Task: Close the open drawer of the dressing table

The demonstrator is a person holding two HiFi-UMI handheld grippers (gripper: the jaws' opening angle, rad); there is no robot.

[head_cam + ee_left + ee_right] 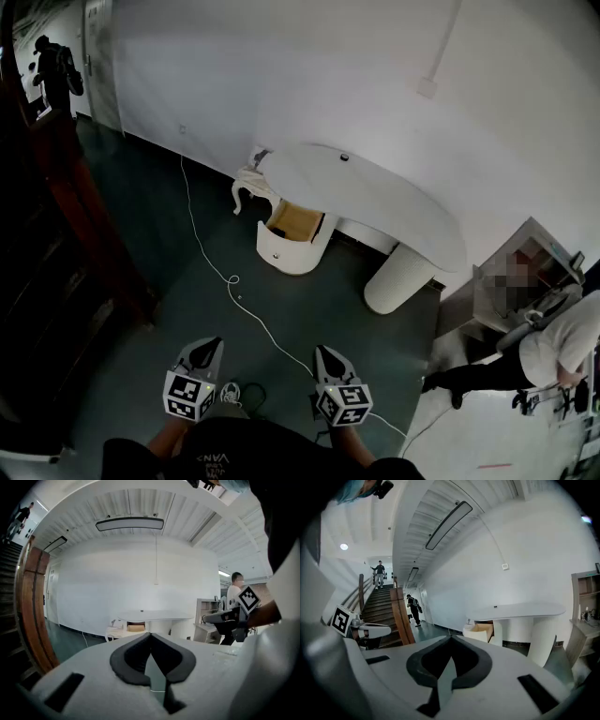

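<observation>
The inside of the open drawer [291, 246] is partly hidden under the top of the dressing table [375, 197], the small dark thing [344, 157] on that surface is too small to name, and the person [553, 354] at the right is cut off by the picture's edge.

Open drawer [294, 236] under white dressing table [375, 194]

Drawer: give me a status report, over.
Left gripper shut, empty; right gripper shut, empty. Drawer open, well ahead at dressing table, untouched. White cable lies across the approach.
</observation>
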